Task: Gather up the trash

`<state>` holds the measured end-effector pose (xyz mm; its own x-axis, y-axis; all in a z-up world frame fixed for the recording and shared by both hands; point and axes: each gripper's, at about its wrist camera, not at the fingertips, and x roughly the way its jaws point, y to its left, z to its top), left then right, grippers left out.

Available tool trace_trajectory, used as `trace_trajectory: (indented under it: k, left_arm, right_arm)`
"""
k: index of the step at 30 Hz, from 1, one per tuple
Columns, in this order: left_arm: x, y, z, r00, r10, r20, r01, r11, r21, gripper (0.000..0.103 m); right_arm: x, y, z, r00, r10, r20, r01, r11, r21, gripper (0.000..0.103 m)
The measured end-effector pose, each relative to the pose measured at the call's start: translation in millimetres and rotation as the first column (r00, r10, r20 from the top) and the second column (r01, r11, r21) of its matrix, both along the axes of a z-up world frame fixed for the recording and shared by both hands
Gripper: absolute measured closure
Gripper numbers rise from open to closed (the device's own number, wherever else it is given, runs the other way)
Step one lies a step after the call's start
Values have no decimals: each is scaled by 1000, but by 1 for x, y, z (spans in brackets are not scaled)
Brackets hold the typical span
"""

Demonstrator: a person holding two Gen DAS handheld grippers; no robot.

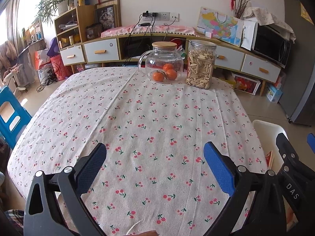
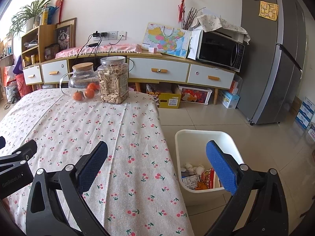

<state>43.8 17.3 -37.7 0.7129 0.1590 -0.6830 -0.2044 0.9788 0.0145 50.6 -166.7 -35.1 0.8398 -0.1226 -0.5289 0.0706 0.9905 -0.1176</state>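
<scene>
The left hand-held gripper (image 1: 154, 151) hangs wide apart and empty over the cherry-print table (image 1: 137, 118). At the far edge, a glass jug (image 1: 163, 63) holding oranges (image 1: 165, 73) stands just beside a jar (image 1: 200, 64). A white bin (image 1: 265, 129) sits at the right.

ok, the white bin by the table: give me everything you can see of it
The bin is white, looks like smooth plastic, with a rounded-rectangle rim, no lid, walls tapering slightly downward. It stands upright on the tiled floor just off the table's right edge, apart from the cloth as far as can be seen. Inside: crumpled white tissues, a red wrapper, printed paper and something orange. It is only partly full. The right gripper's open jaws frame it without touching. The left wrist view shows only its corner.
</scene>
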Motion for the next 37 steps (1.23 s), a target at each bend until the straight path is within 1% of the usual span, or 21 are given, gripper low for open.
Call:
trace_trajectory:
  k: [12,24,26,30,34,37]
  left_arm:
    - [1,0,-1,1000,-1,2,1,1000,8,7]
    - [-4,-5,-1,998,-47,40,47,999,9,8]
    - [-3,-5,-2,998,-57,36,58,998,-4,9]
    - [0,-6,-5,998,-59,23,59,998,0,9]
    - [4,-2,-8,999,-32,-17,32,999,-18,8]
    - [6,3,-12,1000,-12,-29,12,1000,-28,7]
  right_arm:
    - [1,0,-2,1000,2,-10,-2,1000,-2,7]
    - [2,0,-5,1000,3,-24,-3,1000,-2,7]
    - [3,0,-5,1000,2,-27,-2,1000,2,7]
    - [4,0,-6,1000,3,-30,-3,1000,0,7]
    - [7,3,-7,999,3,-39,-3,1000,3,7]
    - [8,3,-8,999,3,-42,-3,1000,2,7]
